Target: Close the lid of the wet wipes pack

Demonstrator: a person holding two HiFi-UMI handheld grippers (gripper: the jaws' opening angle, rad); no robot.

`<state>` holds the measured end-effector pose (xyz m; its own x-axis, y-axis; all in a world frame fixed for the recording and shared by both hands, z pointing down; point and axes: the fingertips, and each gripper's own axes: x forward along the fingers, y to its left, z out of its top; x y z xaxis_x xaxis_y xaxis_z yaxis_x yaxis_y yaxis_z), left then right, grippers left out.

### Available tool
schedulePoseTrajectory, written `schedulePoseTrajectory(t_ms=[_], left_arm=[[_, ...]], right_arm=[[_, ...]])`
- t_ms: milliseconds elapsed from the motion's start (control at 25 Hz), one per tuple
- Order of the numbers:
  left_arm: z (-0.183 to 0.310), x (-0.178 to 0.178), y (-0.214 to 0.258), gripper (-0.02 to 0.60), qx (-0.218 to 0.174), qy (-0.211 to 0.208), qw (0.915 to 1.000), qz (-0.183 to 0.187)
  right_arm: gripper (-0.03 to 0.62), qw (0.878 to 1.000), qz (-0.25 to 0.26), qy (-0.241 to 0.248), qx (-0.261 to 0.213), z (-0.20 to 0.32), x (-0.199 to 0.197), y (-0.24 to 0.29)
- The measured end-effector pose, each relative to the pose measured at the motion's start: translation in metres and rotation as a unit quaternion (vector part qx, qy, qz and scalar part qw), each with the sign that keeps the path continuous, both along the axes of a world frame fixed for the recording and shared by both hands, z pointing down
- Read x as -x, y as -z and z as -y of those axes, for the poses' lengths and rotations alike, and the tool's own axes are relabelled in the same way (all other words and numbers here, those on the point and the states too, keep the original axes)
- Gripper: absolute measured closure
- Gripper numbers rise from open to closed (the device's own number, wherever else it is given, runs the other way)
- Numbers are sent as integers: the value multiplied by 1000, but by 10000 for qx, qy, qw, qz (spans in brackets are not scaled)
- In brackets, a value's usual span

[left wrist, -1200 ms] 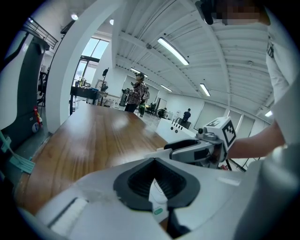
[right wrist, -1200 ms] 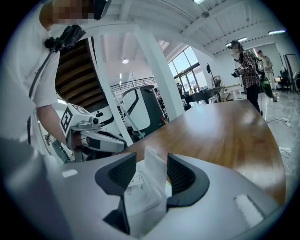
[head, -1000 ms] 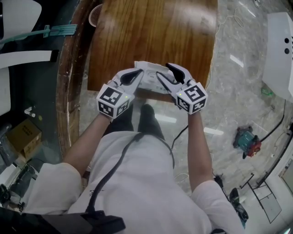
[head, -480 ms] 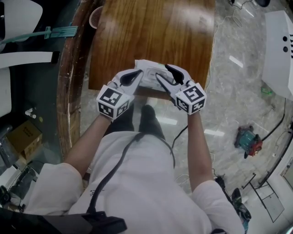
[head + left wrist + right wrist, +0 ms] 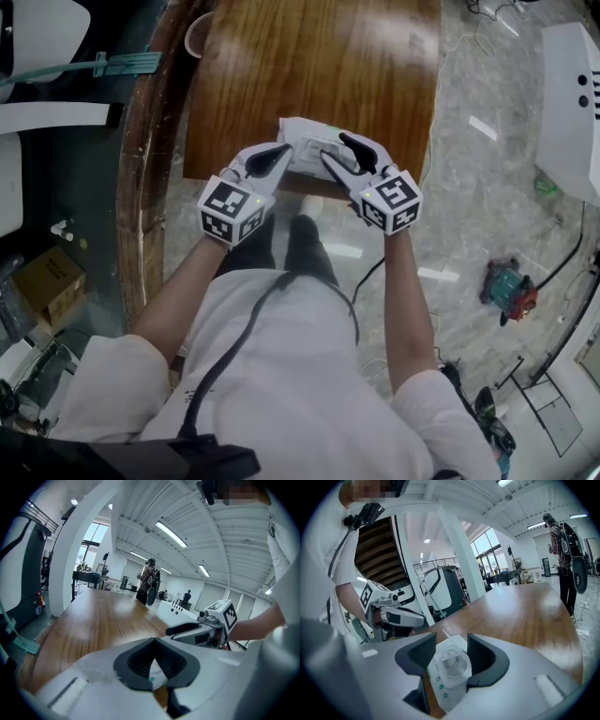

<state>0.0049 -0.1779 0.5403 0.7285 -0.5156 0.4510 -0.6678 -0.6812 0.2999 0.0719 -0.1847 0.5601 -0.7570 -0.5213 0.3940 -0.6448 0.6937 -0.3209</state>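
The white wet wipes pack lies on the wooden table, close to its near edge. In the right gripper view the pack's oval lid frame sits between my right gripper's jaws, which stand apart, and a thin white flap edge rises just beyond it. My right gripper is open over the pack's right part. The left gripper rests at the pack's left edge with its pads together. A sliver of the pack shows below the left gripper. Whether the lid is fully down I cannot tell.
The table's near edge runs right under both grippers, with the person's legs and stone floor below. A cardboard box and a red tool lie on the floor. A person with a backpack stands beyond the table's far end.
The pack sits slightly farther from the table edge and looks narrower than a second ago. Both grippers have stayed almost in place.
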Motion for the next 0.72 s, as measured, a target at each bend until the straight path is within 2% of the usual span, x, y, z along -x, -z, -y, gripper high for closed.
schedulePoseTrajectory(t_ms=[720], left_arm=[[-16,5,2,579,-22,-26,10000,-19]], right_arm=[[391,9999,-130,56,45,-17,6,-5]])
